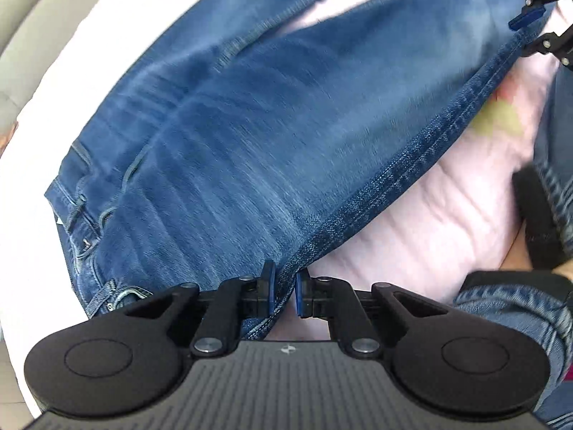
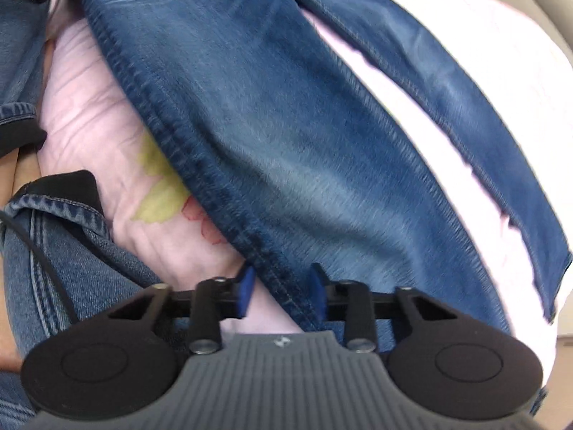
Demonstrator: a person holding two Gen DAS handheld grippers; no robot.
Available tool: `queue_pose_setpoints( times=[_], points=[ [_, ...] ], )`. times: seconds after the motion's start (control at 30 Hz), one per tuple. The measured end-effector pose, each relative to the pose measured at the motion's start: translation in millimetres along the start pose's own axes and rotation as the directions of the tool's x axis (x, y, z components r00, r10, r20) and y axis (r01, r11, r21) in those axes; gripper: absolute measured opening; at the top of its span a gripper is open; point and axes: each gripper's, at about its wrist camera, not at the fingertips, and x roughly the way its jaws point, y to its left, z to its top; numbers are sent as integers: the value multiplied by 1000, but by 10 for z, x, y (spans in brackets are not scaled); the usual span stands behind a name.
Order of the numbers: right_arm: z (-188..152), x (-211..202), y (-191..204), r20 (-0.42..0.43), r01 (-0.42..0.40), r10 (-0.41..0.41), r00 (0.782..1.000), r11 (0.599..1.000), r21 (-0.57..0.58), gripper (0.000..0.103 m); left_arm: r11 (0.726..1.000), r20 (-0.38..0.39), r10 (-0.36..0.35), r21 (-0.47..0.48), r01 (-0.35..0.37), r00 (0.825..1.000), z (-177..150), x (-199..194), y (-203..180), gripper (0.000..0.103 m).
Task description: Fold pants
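Note:
Blue jeans (image 1: 272, 132) lie spread over a pale pink bed sheet (image 1: 412, 236). The waistband with belt loops is at the lower left of the left wrist view. My left gripper (image 1: 285, 292) is shut on the side seam of the near leg, close to the waist. My right gripper (image 2: 283, 292) stands partly open around the same seam further down the leg (image 2: 286, 165), with a gap between the blue pads. The right gripper also shows at the top right of the left wrist view (image 1: 537, 25). The second leg (image 2: 447, 82) lies beyond, partly apart.
The sheet (image 2: 100, 107) has a green and red flower print (image 2: 161, 193). The person's own denim sleeves and black cuffs show at the right of the left view (image 1: 537, 215) and the left of the right view (image 2: 64, 215). A beige surface (image 1: 32, 10) borders the bed.

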Motion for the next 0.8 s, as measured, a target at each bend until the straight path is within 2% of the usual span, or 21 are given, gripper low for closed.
queue_pose_setpoints(
  times=[0.03, 0.07, 0.17, 0.2, 0.23, 0.37, 0.43, 0.5, 0.63, 0.67, 0.73, 0.8],
  points=[
    [32, -57, -38, 15, 19, -19, 1000, 1000, 4, 17, 1000, 3, -9, -3, 9, 1000, 14, -5, 19, 13],
    [74, -114, -98, 32, 37, -38, 999, 999, 21, 16, 1000, 2, -18, -3, 18, 1000, 36, -3, 5, 14],
    [240, -289, -375, 92, 62, -72, 993, 992, 114, 12, 998, 14, -34, 58, 33, 999, 23, 36, -50, 29],
    [292, -335, -468, 107, 63, -79, 991, 988, 142, 11, 996, 12, -28, 89, 27, 1000, 7, 62, -90, 44],
    [351, -364, -542, 116, 64, -84, 990, 984, 166, 10, 994, 4, -14, 111, 13, 1000, -11, 79, -96, 54],
    [585, -383, -752, 119, 83, -106, 987, 978, 191, 9, 989, -98, 48, 146, -34, 994, -77, 175, 14, 56],
    [661, -382, -800, 114, 91, -114, 987, 978, 189, 9, 996, -152, 9, 88, 4, 988, -88, 199, 160, 58],
    [699, -387, -834, 117, 87, -112, 987, 977, 195, 9, 1000, -230, 3, -3, -4, 973, -62, 275, 342, 61],
    [716, -350, -896, 115, 74, -100, 988, 975, 209, 9, 991, -285, 130, 28, -127, 950, -123, 387, 472, 59],
    [718, -340, -903, 112, 68, -94, 989, 975, 213, 9, 992, -280, 125, 14, -126, 952, -142, 376, 505, 55],
    [706, -325, -901, 107, 57, -82, 991, 974, 218, 9, 995, -254, 83, -31, -93, 964, -179, 310, 549, 31],
    [710, -280, -920, 103, 41, -66, 992, 974, 222, 9, 990, -198, 124, -39, -134, 972, -228, 249, 546, 28]
  ],
)
